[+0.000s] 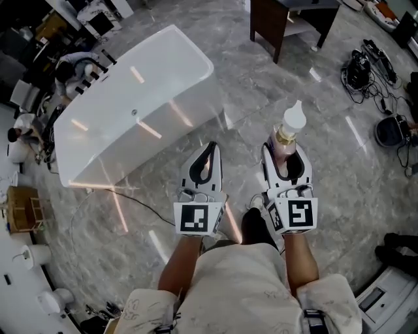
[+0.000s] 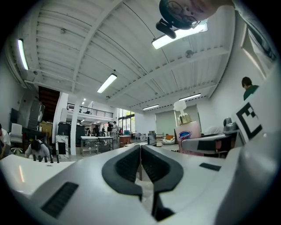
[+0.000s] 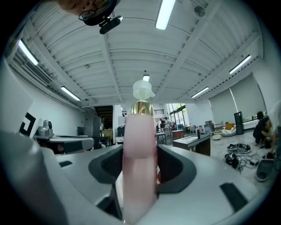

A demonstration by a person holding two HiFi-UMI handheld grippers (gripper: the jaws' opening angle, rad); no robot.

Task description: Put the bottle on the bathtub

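Observation:
A pink pump bottle (image 1: 287, 145) with a gold collar and white pump top stands upright between the jaws of my right gripper (image 1: 288, 156), which is shut on it. In the right gripper view the bottle (image 3: 139, 162) fills the middle, gripped at its body. My left gripper (image 1: 208, 156) is held beside it to the left, shut with nothing in it; its jaws meet in the left gripper view (image 2: 140, 151), where the bottle (image 2: 188, 134) shows at right. The white bathtub (image 1: 98, 140) stands on the floor ahead and to the left, apart from both grippers.
A dark wooden table (image 1: 287, 19) stands ahead to the right. Cables and black gear (image 1: 369, 72) lie on the grey marble floor at right. People crouch beyond the tub's far end (image 1: 68, 65). A thin cable (image 1: 140, 203) runs across the floor near the tub.

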